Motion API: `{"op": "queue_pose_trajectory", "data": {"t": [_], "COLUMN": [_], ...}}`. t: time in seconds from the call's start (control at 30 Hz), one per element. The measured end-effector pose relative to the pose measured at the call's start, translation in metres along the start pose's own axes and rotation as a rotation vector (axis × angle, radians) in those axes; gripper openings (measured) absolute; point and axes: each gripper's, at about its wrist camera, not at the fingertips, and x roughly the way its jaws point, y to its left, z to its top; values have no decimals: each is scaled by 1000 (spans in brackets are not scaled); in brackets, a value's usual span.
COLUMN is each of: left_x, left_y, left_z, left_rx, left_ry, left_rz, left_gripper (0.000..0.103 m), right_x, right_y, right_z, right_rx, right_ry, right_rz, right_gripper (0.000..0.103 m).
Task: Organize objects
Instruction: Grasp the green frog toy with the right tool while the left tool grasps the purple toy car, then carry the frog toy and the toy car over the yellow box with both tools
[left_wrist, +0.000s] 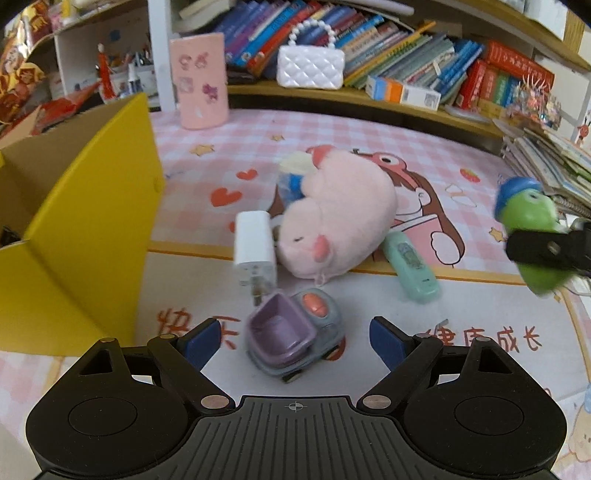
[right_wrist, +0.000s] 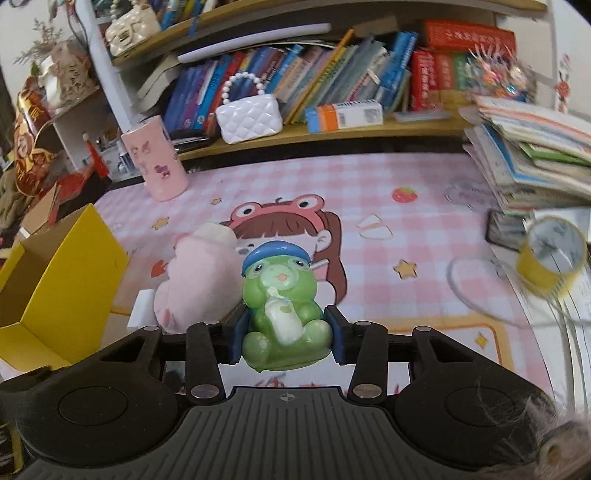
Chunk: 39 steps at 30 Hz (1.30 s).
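While left tongs (left_wrist: 293, 339) gape, right tongs (right_wrist: 286, 332) clamp green frog (right_wrist: 282, 310) — upright.

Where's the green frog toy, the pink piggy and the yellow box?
green frog toy (right_wrist: 282, 295): right wrist view, on its belly, between the right gripper (right_wrist: 284, 334) fingers.
pink piggy (left_wrist: 340, 214): left wrist view, on its back.
yellow box (left_wrist: 92, 229): left wrist view, on its outer side wall.

A pink checked mat (right_wrist: 424, 192) covers the desk; at 12 o'clock a bookshelf (right_wrist: 332, 129) carries a white quilted purse (right_wrist: 248, 115), and at 3 o'clock sits 1 stack of books (right_wrist: 535, 147)
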Motion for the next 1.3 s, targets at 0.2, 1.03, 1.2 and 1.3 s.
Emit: {"op": "queue_pose_trajectory", "data": {"t": [0.2, 1.03, 1.2, 1.3], "left_x": [17, -59, -72, -82], "left_y": [-5, 39, 58, 74], "left_z": [-1, -4, -11, -17], "left_rx": [6, -56, -69, -76], "left_ry": [18, -102, -113, -125], "left_rz": [16, -26, -29, -23], "left_gripper": [69, 62, 62, 62], "right_x": [-2, 11, 8, 5], "right_y": [5, 53, 76, 91], "right_z": [-16, -44, -52, -57], "right_rx": [-16, -79, -81, -79], "right_ry": [45, 137, 140, 138], "right_rz": [-1, 34, 46, 50], "right_gripper": [40, 41, 41, 41]}}
